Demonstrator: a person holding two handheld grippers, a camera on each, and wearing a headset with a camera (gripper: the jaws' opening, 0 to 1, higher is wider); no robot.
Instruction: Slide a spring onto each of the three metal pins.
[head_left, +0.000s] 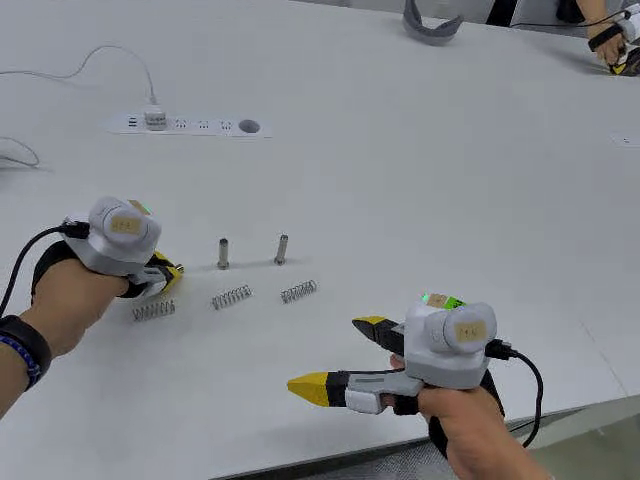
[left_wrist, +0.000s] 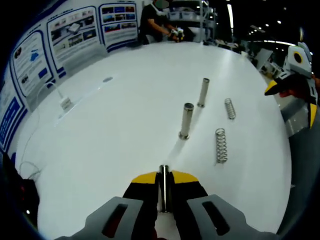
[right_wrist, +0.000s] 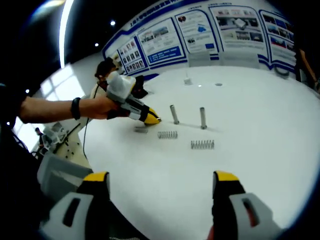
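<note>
Pin (left_wrist: 163, 189) slim, silver, cylindrical, gripped between left tongs (left_wrist: 164, 176).

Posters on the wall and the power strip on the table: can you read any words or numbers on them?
No text here can be read.
The posters: blue headings and small print, too blurred to read.
The power strip: any marks on it are too small to read.
</note>
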